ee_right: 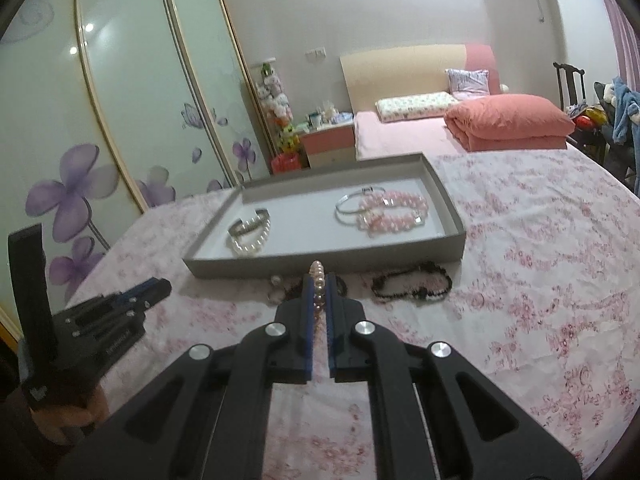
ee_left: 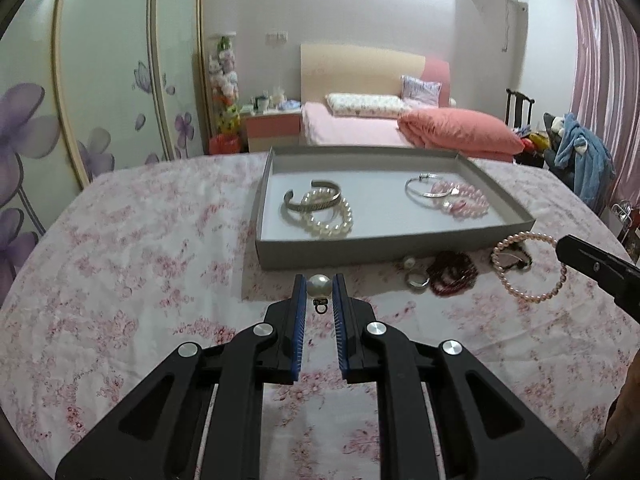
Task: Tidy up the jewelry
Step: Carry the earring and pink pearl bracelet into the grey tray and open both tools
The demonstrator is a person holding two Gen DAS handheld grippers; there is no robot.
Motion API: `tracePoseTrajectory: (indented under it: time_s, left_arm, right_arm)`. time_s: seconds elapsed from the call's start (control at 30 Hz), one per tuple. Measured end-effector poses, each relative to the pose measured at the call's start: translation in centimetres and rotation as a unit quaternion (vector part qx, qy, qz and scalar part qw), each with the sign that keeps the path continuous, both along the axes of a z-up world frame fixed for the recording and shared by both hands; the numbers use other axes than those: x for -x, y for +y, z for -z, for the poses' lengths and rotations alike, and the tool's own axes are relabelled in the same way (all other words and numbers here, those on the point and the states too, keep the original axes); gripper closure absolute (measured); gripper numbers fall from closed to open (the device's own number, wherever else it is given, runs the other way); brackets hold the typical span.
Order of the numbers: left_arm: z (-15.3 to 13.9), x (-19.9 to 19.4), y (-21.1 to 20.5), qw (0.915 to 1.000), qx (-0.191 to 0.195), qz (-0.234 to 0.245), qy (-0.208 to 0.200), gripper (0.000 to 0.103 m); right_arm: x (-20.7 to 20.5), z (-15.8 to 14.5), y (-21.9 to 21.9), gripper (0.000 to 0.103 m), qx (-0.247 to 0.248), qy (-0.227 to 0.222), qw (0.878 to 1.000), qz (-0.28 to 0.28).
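Observation:
My left gripper (ee_left: pixel 319 285) is shut on a large white pearl earring (ee_left: pixel 318 285), held just in front of the grey tray (ee_left: pixel 360 258). My right gripper (ee_right: pixel 318 285) is shut on a pink pearl bracelet (ee_right: pixel 318 280), which also shows in the left wrist view (ee_left: pixel 530 266). The tray holds a silver cuff (ee_left: pixel 312 199), a white pearl bracelet (ee_left: pixel 330 220), a silver bangle (ee_left: pixel 426 186) and pink bead bracelets (ee_left: pixel 464 200). On the cloth lie a ring (ee_left: pixel 417 280), a dark red bracelet (ee_left: pixel 454 274) and a black bead bracelet (ee_right: pixel 412 286).
The table has a pink floral cloth (ee_left: pixel 140 260). Behind it stand a bed (ee_left: pixel 360 124) with a folded pink quilt (ee_left: pixel 460 130), a wardrobe with flower-print doors (ee_left: pixel 80 100) and a chair with clothes (ee_left: pixel 580 148).

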State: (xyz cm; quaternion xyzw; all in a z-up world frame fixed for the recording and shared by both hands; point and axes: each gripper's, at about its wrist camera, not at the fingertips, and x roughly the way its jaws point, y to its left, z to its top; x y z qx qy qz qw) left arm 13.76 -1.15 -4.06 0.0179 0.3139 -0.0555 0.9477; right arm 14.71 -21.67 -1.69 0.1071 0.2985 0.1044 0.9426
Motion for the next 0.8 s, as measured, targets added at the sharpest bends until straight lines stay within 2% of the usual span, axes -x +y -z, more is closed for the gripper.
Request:
tracePoseTrajectory:
  time_s: [0.33, 0.57, 0.8]
  left_arm:
    - [-2.3, 0.8, -1.0, 0.9983, -0.003, -0.007, -0.059, 0.089]
    - [-4.2, 0.7, -1.9, 0.9950, -0.009, -0.013, -0.099, 0.089]
    - [-5.2, -0.3, -2.4, 0.9923, -0.011, -0.018, -0.122, 0.089]
  right_arm:
    - [0.9, -2.9, 0.8, 0.097, 0.014, -0.062, 0.997, 0.034]
    - [0.0, -4.5, 0.6, 0.097, 0.030, -0.094, 0.993, 0.067]
    - [-1.4, -5.5, 0.9, 0.097, 0.047, -0.120, 0.989, 0.077]
